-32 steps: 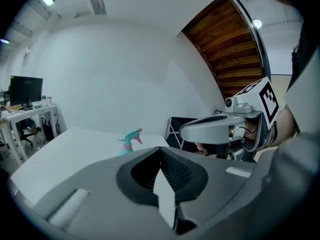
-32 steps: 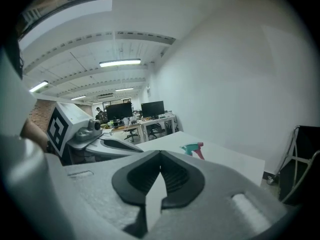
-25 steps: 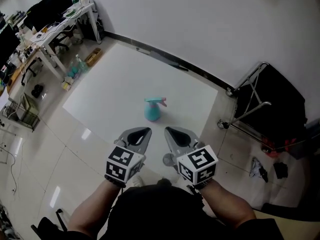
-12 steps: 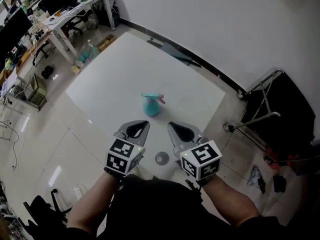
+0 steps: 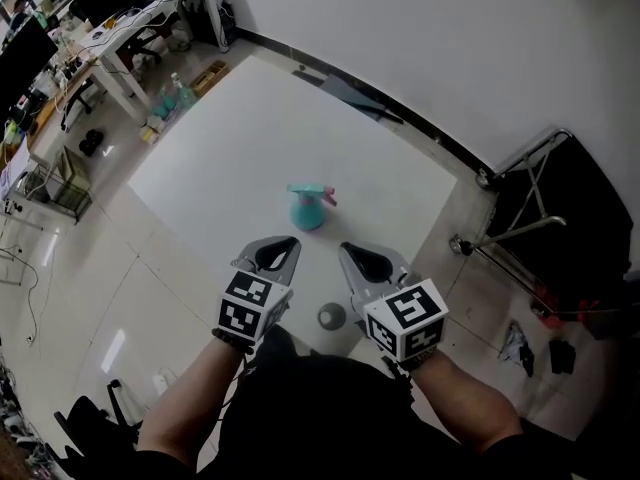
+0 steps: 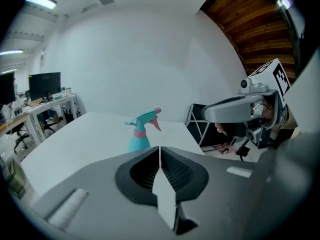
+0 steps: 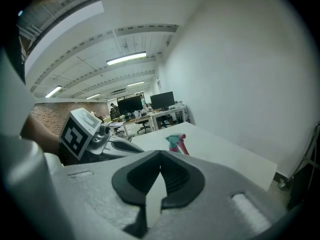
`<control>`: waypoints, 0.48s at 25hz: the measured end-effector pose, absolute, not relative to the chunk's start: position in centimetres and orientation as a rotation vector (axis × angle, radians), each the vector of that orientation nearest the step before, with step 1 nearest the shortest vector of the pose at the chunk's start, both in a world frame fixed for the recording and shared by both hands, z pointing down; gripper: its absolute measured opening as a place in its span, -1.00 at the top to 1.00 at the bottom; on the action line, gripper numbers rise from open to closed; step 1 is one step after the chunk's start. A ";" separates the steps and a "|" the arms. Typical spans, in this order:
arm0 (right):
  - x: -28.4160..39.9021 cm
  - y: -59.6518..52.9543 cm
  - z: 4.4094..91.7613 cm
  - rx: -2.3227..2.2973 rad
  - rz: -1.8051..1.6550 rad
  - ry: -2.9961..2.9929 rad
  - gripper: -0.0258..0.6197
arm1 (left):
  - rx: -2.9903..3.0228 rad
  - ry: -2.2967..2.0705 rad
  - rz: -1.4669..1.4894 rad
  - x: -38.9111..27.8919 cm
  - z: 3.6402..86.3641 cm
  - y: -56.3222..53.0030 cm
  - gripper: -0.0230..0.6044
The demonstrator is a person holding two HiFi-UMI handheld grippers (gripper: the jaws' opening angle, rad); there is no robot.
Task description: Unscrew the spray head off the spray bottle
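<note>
We find the left tool (image 5: 283, 242) and right tool (image 5: 346, 249), jaws together and empty, now slightly lower but short of the upright teal plastic spray bottle (image 5: 307, 209) on the white tabletop (image 5: 225, 158); unscrewing is unstarted.

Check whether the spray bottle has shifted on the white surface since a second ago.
No. The spray bottle stands upright at the same spot near the front edge of the white surface; only the head view itself has shifted.

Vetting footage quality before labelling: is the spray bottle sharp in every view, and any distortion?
Head view: spray bottle small but crisp, fisheye bends the white surface's edges. Left gripper view: bottle clear, dark corners. Right gripper view: bottle tiny, partly hidden behind the right gripper.
</note>
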State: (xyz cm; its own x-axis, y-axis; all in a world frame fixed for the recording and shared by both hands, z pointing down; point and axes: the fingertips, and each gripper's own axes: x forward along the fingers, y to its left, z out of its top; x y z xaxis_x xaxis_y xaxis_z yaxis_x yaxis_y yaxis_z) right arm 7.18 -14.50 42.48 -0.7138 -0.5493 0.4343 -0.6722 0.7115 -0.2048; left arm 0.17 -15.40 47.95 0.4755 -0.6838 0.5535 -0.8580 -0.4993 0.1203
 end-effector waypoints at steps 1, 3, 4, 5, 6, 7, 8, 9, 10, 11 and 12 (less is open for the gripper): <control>7.1 -14.5 42.5 0.961 0.501 -2.567 0.95 | 2.347 -1.281 0.634 0.0 48.3 -15.6 0.83; 6.9 -14.6 42.7 0.982 0.495 -2.546 0.95 | 2.353 -1.256 0.646 -0.2 49.0 -16.2 0.78; 6.9 -14.8 42.8 0.994 0.493 -2.533 0.95 | 2.355 -1.241 0.645 -0.2 49.3 -16.5 0.77; 6.9 -14.9 42.9 1.007 0.493 -2.519 0.95 | 2.357 -1.226 0.643 -0.2 49.6 -16.7 0.76; 6.9 -14.9 42.9 1.019 0.494 -2.505 0.95 | 2.360 -1.211 0.641 -0.3 49.9 -17.0 0.75; 6.8 -15.0 42.9 1.030 0.495 -2.491 0.95 | 2.364 -1.199 0.640 -0.4 50.2 -17.3 0.74; 6.6 -15.0 43.0 1.040 0.497 -2.476 0.95 | 2.366 -1.188 0.640 -0.5 50.5 -17.6 0.71; 6.5 -15.0 43.0 1.049 0.498 -2.462 0.95 | 2.368 -1.178 0.640 -0.7 50.8 -17.9 0.66; 6.3 -15.1 43.1 1.056 0.498 -2.449 0.95 | 2.368 -1.168 0.638 -0.8 51.0 -18.2 0.61; 6.2 -15.1 43.2 1.062 0.497 -2.438 0.95 | 2.369 -1.158 0.636 -0.9 51.3 -18.5 0.58; 6.1 -15.1 43.3 1.068 0.495 -2.427 0.95 | 2.371 -1.148 0.633 -0.9 51.6 -18.8 0.55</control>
